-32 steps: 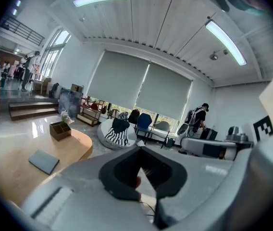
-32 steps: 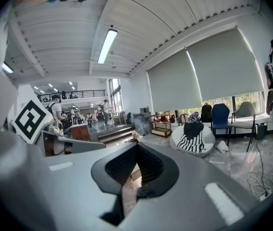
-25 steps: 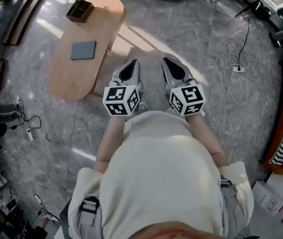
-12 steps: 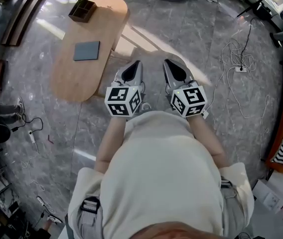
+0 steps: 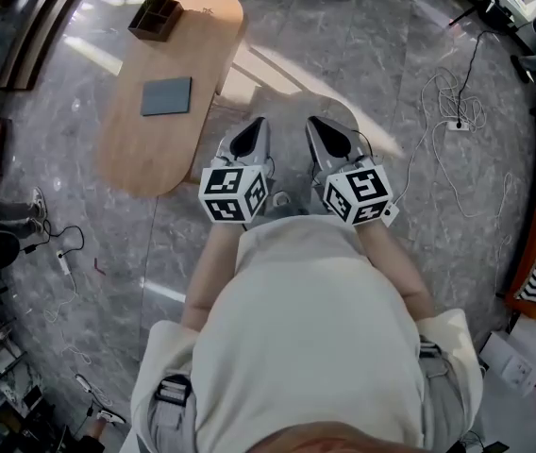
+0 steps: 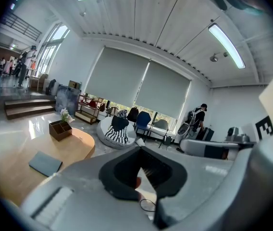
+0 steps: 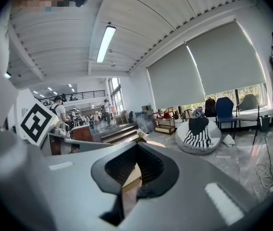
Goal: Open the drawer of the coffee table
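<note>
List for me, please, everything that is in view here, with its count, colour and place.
coffee table: one, light wood, oval, upper left of the head view.
pad: one, grey, flat on the coffee table.
box: one, dark brown, at the table's far end.
beanbag: one, black-and-white striped, beyond the table.
cables: several, white and black, on the floor at right.
floor: grey marble.
top: one, cream, worn by the person.
left hand-held gripper: one, grey, shut, empty, near the table's near end.
right hand-held gripper: one, grey, shut, empty, beside the left one.
</note>
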